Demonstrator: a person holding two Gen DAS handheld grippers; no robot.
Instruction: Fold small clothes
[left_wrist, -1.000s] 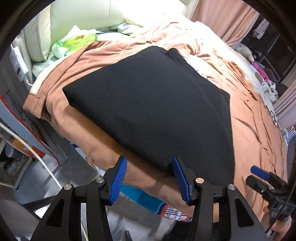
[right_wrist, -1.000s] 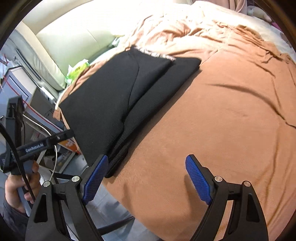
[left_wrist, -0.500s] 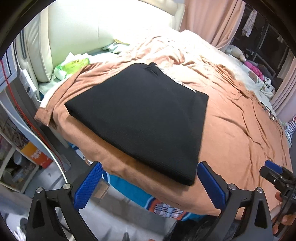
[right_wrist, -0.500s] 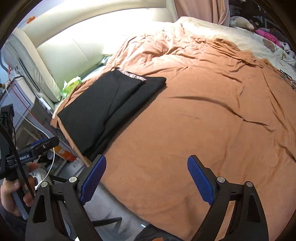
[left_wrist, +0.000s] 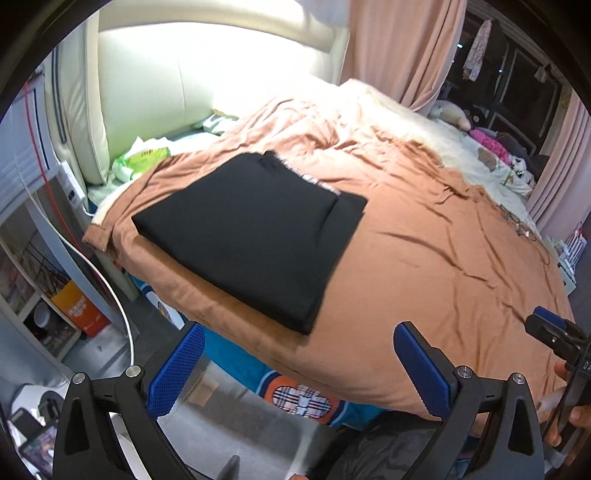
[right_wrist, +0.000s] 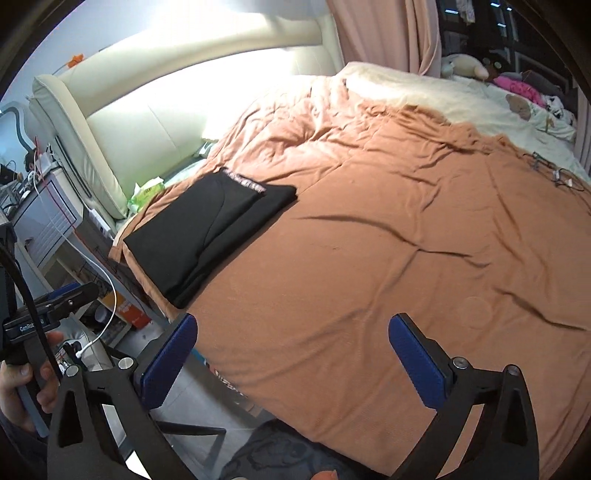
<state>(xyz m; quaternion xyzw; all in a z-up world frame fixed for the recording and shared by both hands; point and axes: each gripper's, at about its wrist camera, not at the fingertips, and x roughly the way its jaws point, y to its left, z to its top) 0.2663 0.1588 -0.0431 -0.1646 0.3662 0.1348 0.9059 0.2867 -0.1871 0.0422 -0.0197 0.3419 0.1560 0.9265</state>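
The folded black garment (left_wrist: 255, 236) lies flat on the brown bedspread (left_wrist: 424, 266), at the bed's near corner toward the cream padded headboard (left_wrist: 207, 85). Its long axis runs from that corner edge of the bedspread up toward the headboard side; the end with a pale patterned band (right_wrist: 245, 181) — its lettering too small to read — points away from the cameras, and the plain folded end points at the bed's edge. In the right wrist view a seam shows one layer folded over another along the length.

Just beyond the garment, between bedspread and headboard, sits a green packet (left_wrist: 142, 159); its print cannot be read. Below the bed's corner, an orange box (left_wrist: 79, 308) stands on a shelf, writing illegible.

The left gripper (left_wrist: 297, 369) is spread wide, blue pads bare, short of the garment and touching nothing. The right gripper (right_wrist: 295, 362) has its jaws opening, nothing between them, over bare bedspread well apart from the garment. In the right wrist view, the left gripper's body bears partial lettering, "GenRo".
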